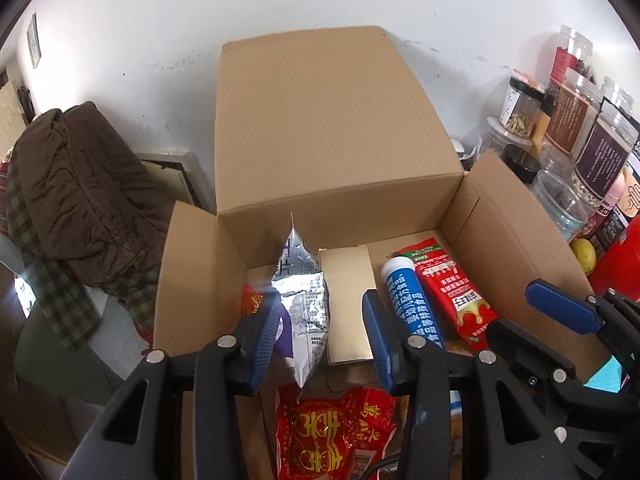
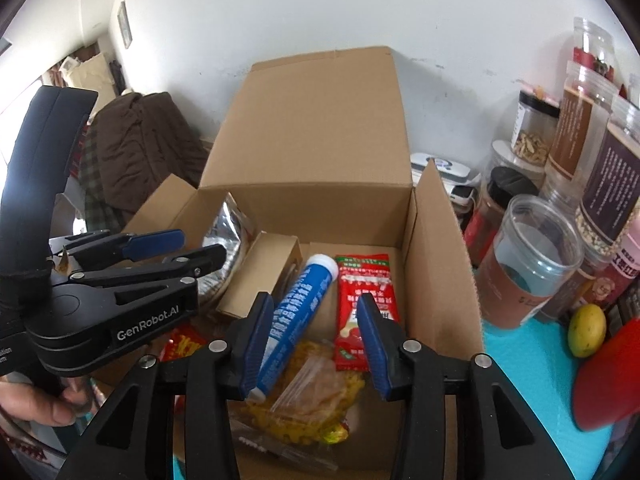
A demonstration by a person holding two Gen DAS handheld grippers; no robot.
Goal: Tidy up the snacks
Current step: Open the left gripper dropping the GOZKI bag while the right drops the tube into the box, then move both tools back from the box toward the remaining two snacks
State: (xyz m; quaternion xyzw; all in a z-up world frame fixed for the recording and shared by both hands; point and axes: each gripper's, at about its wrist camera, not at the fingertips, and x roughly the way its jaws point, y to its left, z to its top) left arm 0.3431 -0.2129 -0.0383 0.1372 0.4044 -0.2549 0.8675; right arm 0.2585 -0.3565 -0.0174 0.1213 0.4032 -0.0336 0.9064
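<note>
An open cardboard box holds the snacks. In it lie a blue tube, a red sachet, a small tan carton, a silver bag, a red packet and a clear bag of yellow snacks. My left gripper hangs open over the box; the silver bag stands between its jaws, ungripped. My right gripper is open above the blue tube, which rests against the left pad only. The left gripper also shows at the left of the right wrist view.
Several clear jars crowd the teal table right of the box, with a lemon and a red object. A brown coat lies left. The white wall stands close behind. A hand holds the left gripper.
</note>
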